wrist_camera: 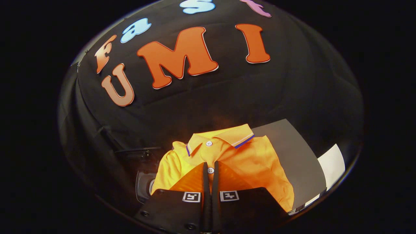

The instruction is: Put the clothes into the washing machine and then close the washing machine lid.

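Note:
An orange polo shirt [256, 162] with a blue-edged collar [227, 135] and white buttons hangs bunched over my gripper [210, 166]. The two fingers stand almost together, pinching the shirt's button placket between them, so the gripper is shut on the shirt. The cloth drapes down on both sides of the fingers and hides what lies under it. Below and left of the shirt shows a dark, glossy rounded part [144, 186] that may belong to the washing machine; most of it is hidden, and I cannot tell how its lid stands.
A grey flat surface [292, 146] lies to the right beyond the shirt, with a white sheet [331, 165] at its far right edge. The booth's black cloth wall stands behind everything.

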`<move>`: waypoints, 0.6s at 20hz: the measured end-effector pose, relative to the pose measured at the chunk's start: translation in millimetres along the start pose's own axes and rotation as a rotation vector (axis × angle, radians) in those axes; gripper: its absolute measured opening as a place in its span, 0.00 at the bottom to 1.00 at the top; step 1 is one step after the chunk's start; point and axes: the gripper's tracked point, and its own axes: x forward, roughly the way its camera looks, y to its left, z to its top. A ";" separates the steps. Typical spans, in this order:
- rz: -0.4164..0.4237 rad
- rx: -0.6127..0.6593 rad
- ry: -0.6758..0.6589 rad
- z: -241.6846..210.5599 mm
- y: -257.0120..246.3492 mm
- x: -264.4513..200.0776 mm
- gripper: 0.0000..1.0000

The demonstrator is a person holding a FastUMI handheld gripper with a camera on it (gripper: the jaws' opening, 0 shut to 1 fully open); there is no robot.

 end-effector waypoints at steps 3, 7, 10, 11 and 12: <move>0.034 -0.008 -0.023 7.0 31.1 -13.0 0.08; 0.105 -0.014 -0.041 16.3 87.6 -25.1 0.08; 0.145 -0.041 -0.040 15.7 127.0 -32.5 0.08; 0.159 -0.054 -0.038 16.4 139.5 -33.9 0.08; 0.172 -0.063 -0.041 16.0 153.1 -35.6 0.08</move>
